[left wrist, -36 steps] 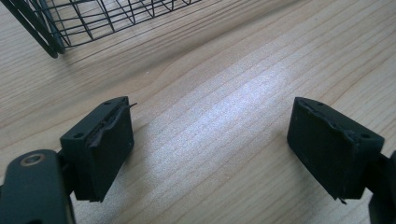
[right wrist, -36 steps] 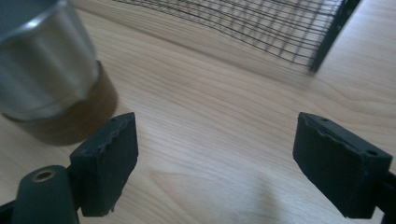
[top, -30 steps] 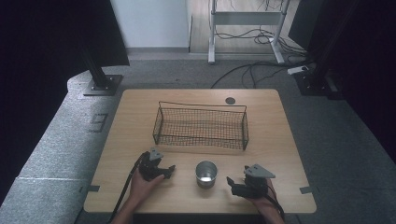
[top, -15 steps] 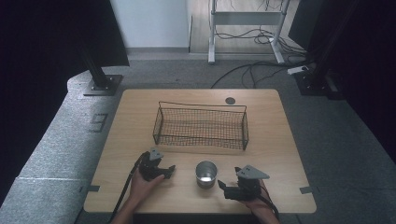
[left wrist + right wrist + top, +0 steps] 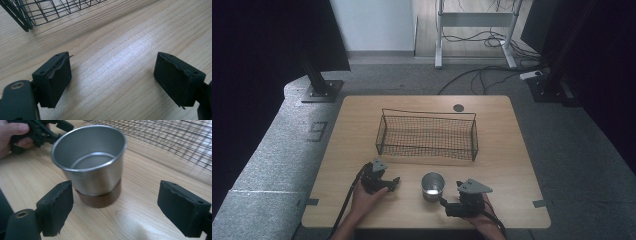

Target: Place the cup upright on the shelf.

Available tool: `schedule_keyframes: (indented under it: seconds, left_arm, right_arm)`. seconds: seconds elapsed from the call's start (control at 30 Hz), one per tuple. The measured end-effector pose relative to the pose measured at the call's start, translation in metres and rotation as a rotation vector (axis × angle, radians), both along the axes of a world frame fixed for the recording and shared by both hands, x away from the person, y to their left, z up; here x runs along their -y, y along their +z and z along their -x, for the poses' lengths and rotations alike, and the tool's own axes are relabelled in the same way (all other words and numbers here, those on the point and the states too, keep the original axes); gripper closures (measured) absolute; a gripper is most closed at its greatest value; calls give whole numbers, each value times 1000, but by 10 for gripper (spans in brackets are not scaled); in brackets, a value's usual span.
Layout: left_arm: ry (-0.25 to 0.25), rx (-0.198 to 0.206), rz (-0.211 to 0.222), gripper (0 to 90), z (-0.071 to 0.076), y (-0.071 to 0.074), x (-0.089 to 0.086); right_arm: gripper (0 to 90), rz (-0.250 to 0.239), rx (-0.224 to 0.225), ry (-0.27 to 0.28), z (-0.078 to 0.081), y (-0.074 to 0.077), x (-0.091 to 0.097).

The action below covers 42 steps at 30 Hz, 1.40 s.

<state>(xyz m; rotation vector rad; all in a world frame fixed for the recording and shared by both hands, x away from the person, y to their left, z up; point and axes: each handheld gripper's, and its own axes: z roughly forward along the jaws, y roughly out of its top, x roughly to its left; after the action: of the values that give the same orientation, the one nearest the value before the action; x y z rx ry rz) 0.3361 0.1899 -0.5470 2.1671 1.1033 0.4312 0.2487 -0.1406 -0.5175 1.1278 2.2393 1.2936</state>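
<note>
**Right gripper at the metal cup, jaws apart**

The metal cup (image 5: 432,185) stands upright on the wooden table (image 5: 512,150), near the front edge and between the two grippers. In the right gripper view the cup (image 5: 92,162) is empty, and its base rests on a dark brown round disc (image 5: 100,200).

The right gripper (image 5: 446,204) lies just beside the cup, on the side nearest the person, and points at it. Its jaws have just been opening. In the right gripper view they stand apart, with the cup ahead of them and closer to the jaw at the left of that view. Neither pad presses on the cup, so nothing is gripped.

The left gripper (image 5: 393,181) rests on the table to the left of the cup, held in the person's left hand (image 5: 368,199). In the left gripper view its jaws stand wide apart over bare wood, with nothing between them.

The wire basket (image 5: 427,135) stands empty at the middle of the table, beyond the cup and apart from it. One corner of the basket (image 5: 22,15) appears in the left gripper view.
</note>
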Motion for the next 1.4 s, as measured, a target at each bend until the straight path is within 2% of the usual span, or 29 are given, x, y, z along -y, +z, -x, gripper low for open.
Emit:
schedule_keyframes:
  seconds: [0.17,0.53,0.83,0.97,1.0,1.07,1.1,1.2,1.4]
  left_arm:
    - [-1,0,0,145,0,0,0]
    - [-3,0,0,144,0,0,1]
    - [-3,0,0,145,0,0,1]
    - [-2,0,0,145,0,0,1]
    - [-2,1,0,147,1,0,1]
    - [-3,0,0,147,1,0,1]
    - [-4,1,0,147,1,0,1]
    - [-5,0,1,146,1,0,1]
    - [-5,0,0,147,1,0,1]
  right_arm:
    - [127,-18,-10,18,-1,0,-11]
    - [122,-12,-9,10,-6,-3,-21]
    - [100,-2,-22,23,-16,-4,-35]
    - [109,20,-27,23,-23,-6,-45]
    - [137,40,-11,32,-26,-6,-52]
    - [150,52,-5,29,-27,-6,-54]
    - [176,84,11,28,-27,-6,-58]
    - [180,90,25,35,-26,-7,-57]
    - [182,78,13,65,-27,-6,-49]
